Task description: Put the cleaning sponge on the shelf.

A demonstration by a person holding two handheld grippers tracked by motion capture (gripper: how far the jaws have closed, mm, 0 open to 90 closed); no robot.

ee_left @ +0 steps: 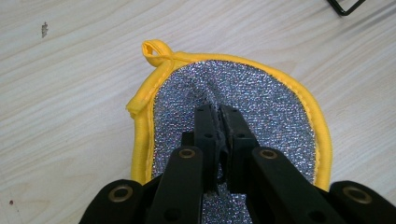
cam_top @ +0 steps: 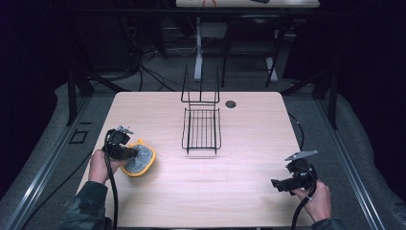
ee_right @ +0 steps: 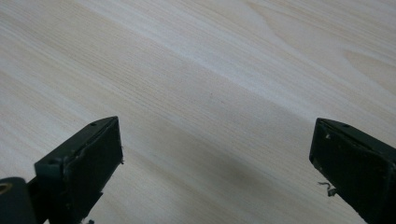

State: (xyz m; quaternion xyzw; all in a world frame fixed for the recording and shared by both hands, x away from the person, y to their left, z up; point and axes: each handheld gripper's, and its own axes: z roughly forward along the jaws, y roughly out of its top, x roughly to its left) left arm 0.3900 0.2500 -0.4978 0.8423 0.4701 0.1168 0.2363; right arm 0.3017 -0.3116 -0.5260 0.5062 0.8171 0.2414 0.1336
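At near left on the counter (cam_top: 201,177), the left gripper (ee_left: 219,114) pinches the yellow-rimmed scrubbing pad (ee_left: 261,98); the right gripper (ee_right: 215,154) gapes empty.

The pot holder (ee_left: 261,100) is covered with a silver, glittering fabric and is bordered in bright yellow; a loop of the same yellow is seen at its rim. The left gripper (ee_left: 219,119) is black, with small brass-coloured rings at its joints. The right gripper (ee_right: 215,158) is black too, and a grey plate is carried on top of it in the high view. The desk (cam_top: 249,177) is of pale wood with a fine grain of light beige lines. The wire rack (cam_top: 201,128) near the far edge is black.
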